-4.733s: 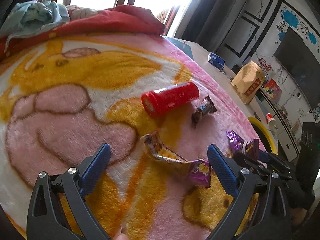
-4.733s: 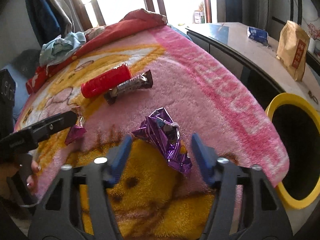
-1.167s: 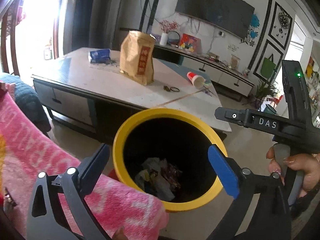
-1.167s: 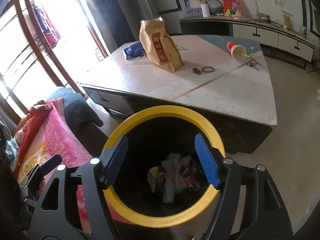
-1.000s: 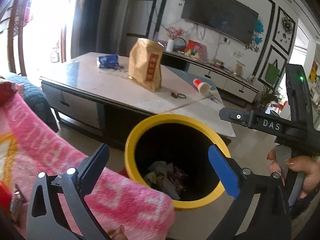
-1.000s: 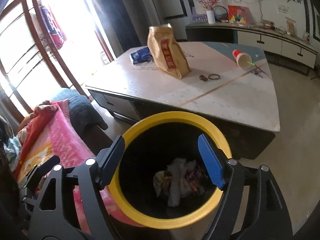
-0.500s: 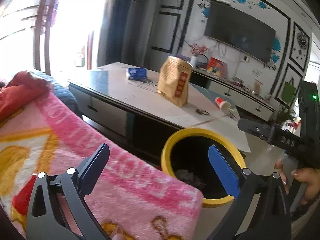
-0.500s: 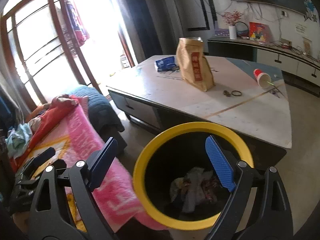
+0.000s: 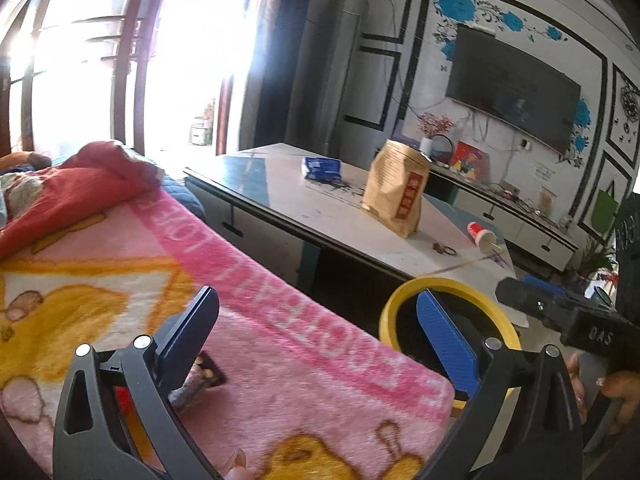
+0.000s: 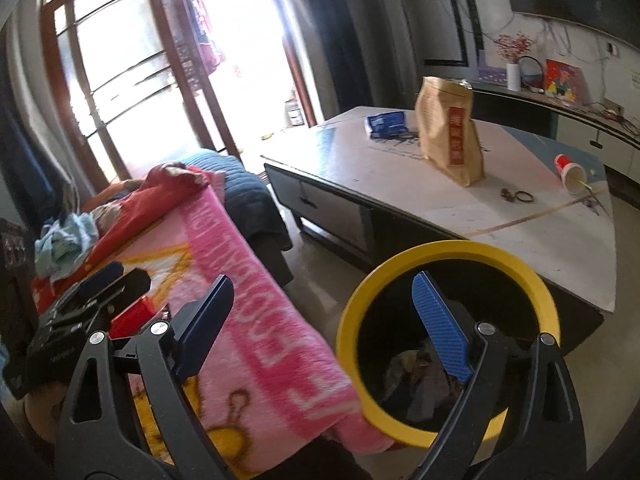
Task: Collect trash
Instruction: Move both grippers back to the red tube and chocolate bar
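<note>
Trash items: a dark snack wrapper (image 9: 200, 378) is seen lying on the pink cartoon blanket (image 9: 280, 344), partly hidden behind the left finger of the left gripper (image 9: 318, 340); a red can (image 10: 134, 316) lies on the same blanket, just beside the wrapper (only a sliver is visible in the left wrist view). Crumpled wrappers and paper (image 10: 420, 376) are held inside the yellow-rimmed trash bin (image 10: 400, 272), which stands on the floor just right of the blanket's edge.

Left gripper: jaws spread wide, nothing between them; positioned over the blanket's near right corner.

Right gripper (image 10: 324, 324): jaws spread wide, nothing held; positioned above the gap between blanket and bin, its right finger over the bin's mouth.

Surroundings: a low coffee table (image 10: 500, 208) beyond the bin, bearing a brown paper bag (image 10: 450, 136), a blue packet (image 10: 386, 122) and a tipped red paper cup (image 10: 568, 168). A wall-mounted television (image 9: 512, 88) at far right; bright windows at far left.
</note>
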